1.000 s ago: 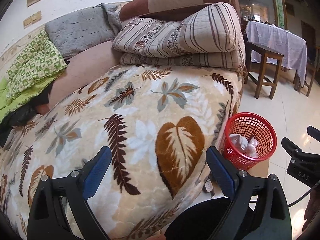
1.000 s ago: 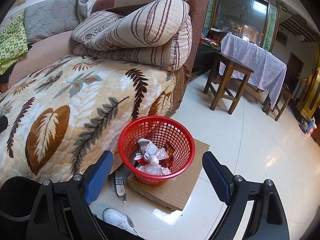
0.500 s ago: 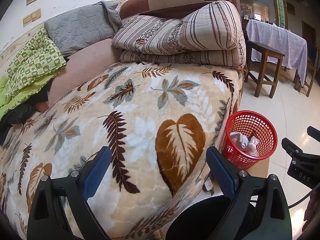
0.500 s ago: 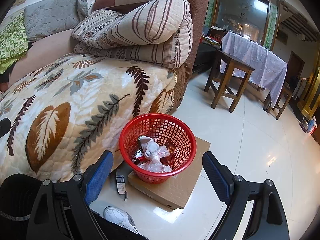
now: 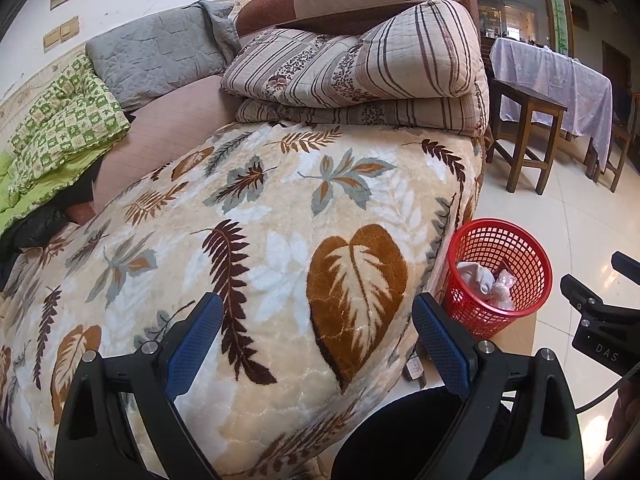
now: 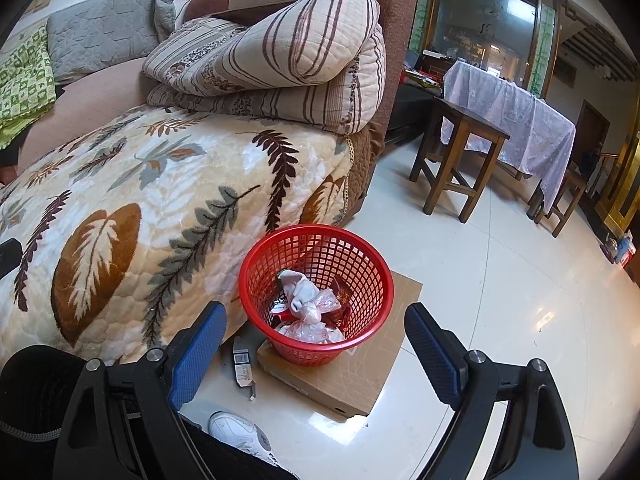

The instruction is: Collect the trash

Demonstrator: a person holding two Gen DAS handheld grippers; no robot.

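Red mesh basket [image 6: 316,292], crumpled plastic [image 6: 310,330]

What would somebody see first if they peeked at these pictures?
Probably the bright red basket on a flat cardboard box on the shiny floor, with crumpled plastic and paper trash already inside. Next, the big leaf-patterned blanket spread over the sofa beside it, with striped folded quilts piled at its far end. Both pairs of blue-tipped tongs, left and right, are open and hold nothing.
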